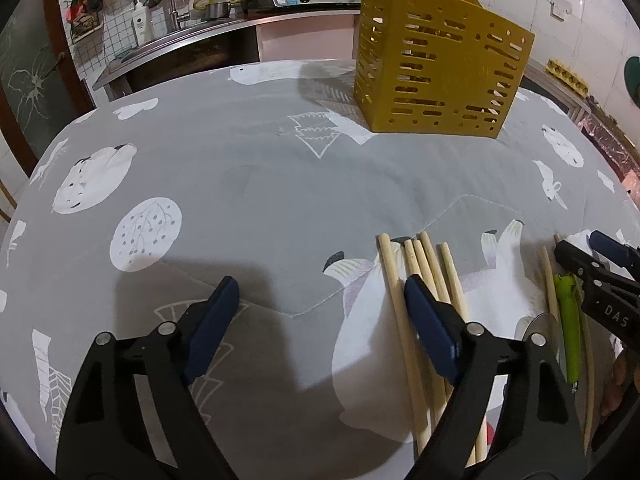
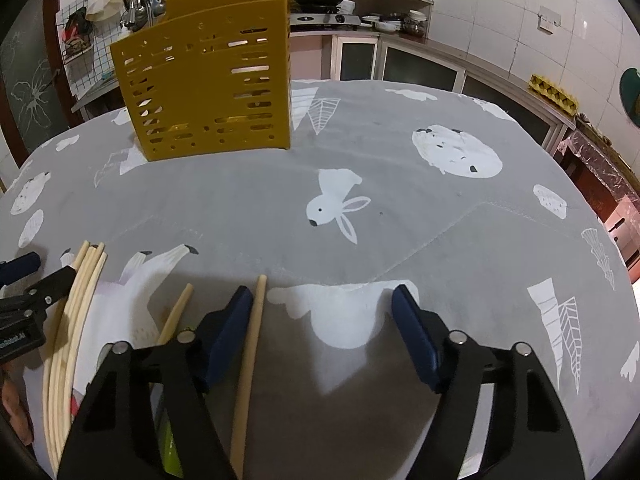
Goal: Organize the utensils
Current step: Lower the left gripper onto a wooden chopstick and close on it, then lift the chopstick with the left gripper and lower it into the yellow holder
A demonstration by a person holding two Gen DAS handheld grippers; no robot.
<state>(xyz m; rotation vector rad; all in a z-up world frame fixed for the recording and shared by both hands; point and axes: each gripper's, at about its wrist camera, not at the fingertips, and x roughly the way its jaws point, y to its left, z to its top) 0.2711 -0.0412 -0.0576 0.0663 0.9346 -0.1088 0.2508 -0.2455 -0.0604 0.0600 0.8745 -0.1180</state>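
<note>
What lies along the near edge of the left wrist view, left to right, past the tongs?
Bundle of wooden chopsticks → single chopstick → green-handled utensil → right tongs.

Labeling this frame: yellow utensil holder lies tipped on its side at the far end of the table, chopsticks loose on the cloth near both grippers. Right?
Not quite. The yellow utensil holder stands upright on the cloth, not tipped over; the right wrist view shows it resting on its base. The rest holds: chopsticks lie loose on the tablecloth near both grippers.
</note>
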